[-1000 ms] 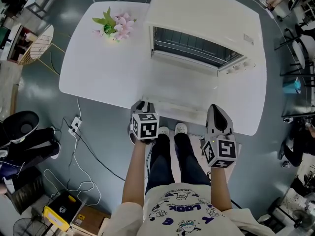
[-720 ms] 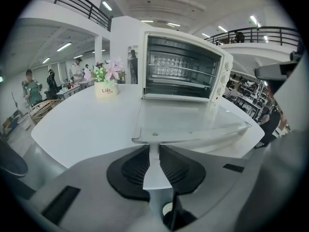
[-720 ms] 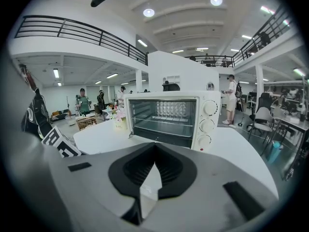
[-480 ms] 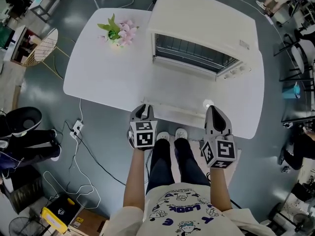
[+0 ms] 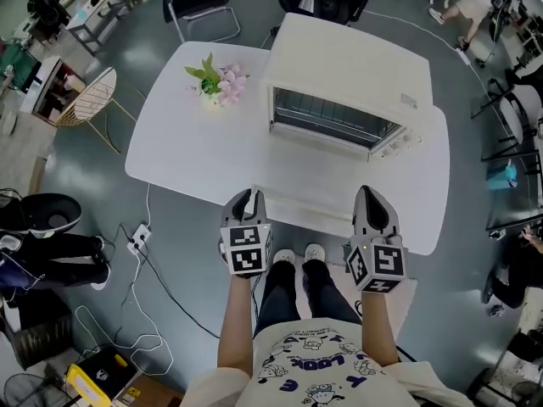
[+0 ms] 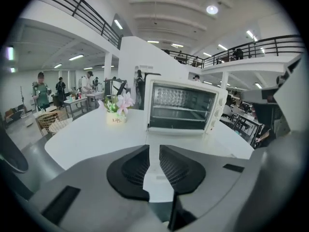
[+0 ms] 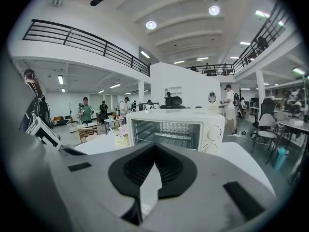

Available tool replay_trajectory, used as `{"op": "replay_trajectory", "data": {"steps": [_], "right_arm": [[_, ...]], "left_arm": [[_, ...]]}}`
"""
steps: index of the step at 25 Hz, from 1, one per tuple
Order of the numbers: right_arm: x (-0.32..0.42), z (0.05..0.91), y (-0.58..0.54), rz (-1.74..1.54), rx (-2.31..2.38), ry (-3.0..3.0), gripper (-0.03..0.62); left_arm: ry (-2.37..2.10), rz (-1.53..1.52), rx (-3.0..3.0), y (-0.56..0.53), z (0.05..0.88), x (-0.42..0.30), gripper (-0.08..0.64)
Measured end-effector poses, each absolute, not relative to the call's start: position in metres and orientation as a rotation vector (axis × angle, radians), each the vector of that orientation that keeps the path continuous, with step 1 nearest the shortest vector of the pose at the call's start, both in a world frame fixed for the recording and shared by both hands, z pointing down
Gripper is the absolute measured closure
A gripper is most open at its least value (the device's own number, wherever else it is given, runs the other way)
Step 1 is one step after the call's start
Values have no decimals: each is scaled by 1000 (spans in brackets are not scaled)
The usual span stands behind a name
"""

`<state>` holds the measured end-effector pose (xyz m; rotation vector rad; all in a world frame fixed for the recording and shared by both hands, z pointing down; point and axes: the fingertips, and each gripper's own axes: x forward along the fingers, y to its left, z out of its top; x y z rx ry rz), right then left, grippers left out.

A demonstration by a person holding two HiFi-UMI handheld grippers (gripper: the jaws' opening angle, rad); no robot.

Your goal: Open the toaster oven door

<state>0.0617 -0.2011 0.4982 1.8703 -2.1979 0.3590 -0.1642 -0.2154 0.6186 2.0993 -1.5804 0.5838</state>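
Observation:
The white toaster oven (image 5: 344, 70) stands on the white table (image 5: 191, 155) with its door (image 5: 318, 176) folded down flat toward me and the wire rack showing inside. In the left gripper view the oven (image 6: 181, 105) sits straight ahead, and in the right gripper view the oven (image 7: 174, 127) is also in front. My left gripper (image 5: 246, 197) hovers off the door's near left corner, its jaws a narrow gap apart with nothing between them. My right gripper (image 5: 374, 195) hangs by the near right corner, pads meeting at the tips, empty.
A small pot of pink flowers (image 5: 219, 83) stands on the table left of the oven. A black chair (image 5: 199, 2) and a wicker chair (image 5: 89, 96) stand beyond the table. Cables and a power strip (image 5: 140, 244) lie on the floor at my left.
Both grippers have risen and come away from the door's front edge, the left more than the right. The table and oven look smaller and farther below. The door stays down.

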Motion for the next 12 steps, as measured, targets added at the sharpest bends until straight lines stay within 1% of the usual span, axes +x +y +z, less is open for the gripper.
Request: {"op": "replay_trajectory", "data": {"steps": [6,12], "right_arm": [[68,455,-211,280,1924,-2259,595],[75,414,-218,209,1959,-2318,595]], "left_arm": [[-1622,395,2252,-233,522,-151,491],[-1681,273,2369,-235,440,-139,491]]}}
